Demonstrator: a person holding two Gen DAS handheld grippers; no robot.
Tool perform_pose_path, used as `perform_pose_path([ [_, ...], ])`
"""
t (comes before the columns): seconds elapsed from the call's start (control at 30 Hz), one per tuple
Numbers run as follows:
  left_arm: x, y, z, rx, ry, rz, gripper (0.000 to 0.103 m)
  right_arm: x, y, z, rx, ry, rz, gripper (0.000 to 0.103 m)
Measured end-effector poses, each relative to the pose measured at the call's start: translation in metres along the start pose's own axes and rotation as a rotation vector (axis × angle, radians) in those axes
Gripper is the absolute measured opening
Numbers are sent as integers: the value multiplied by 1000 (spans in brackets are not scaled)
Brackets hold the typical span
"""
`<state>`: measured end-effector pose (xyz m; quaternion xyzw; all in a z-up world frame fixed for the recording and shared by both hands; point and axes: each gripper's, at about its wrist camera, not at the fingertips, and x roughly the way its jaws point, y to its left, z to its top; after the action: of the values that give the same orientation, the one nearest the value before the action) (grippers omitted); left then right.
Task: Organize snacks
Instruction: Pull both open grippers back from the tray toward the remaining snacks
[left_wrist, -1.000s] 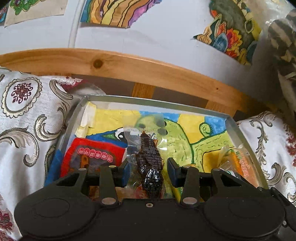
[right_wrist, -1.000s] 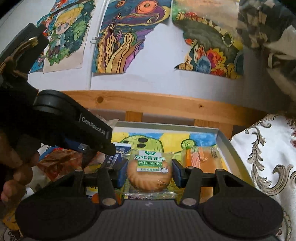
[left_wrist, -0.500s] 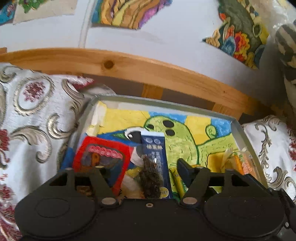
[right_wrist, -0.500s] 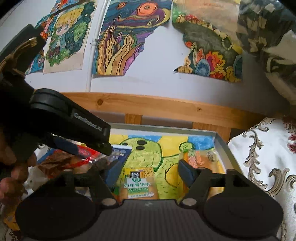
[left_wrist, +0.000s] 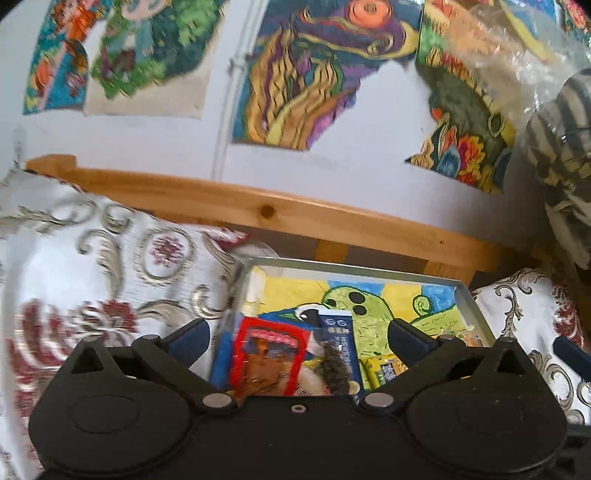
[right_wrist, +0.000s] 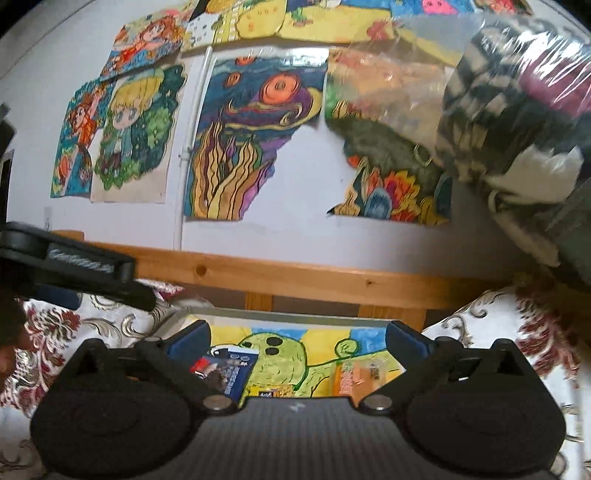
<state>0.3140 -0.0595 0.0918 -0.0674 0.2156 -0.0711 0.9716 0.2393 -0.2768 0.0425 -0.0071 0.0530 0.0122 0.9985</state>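
Wall drawings behind; metal tray (left_wrist: 469, 295) held red packet (left_wrist: 269, 354), blue packet (right_wrist: 236, 369), orange packet (right_wrist: 351, 376). My left gripper (left_wrist: 295, 336) and right gripper (right_wrist: 297, 339) gaped empty (more snacks unseen).

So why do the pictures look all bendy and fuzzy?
Both views are fisheye, so the wooden rail curves. Left wrist view: motion blur smears the patterned cloth and wall drawings. Right wrist view: the plastic-wrapped bundle shows glare, edges soft.
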Motion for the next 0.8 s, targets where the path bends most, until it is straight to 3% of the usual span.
perform_pose_path([
  [0.53,-116,27,-55,19,-45,48,102,-97,18,5,25,-11,47,103],
  [0.8,-155,46,-93,13,-11,78,102,-137,29,-7,19,14,79,103],
])
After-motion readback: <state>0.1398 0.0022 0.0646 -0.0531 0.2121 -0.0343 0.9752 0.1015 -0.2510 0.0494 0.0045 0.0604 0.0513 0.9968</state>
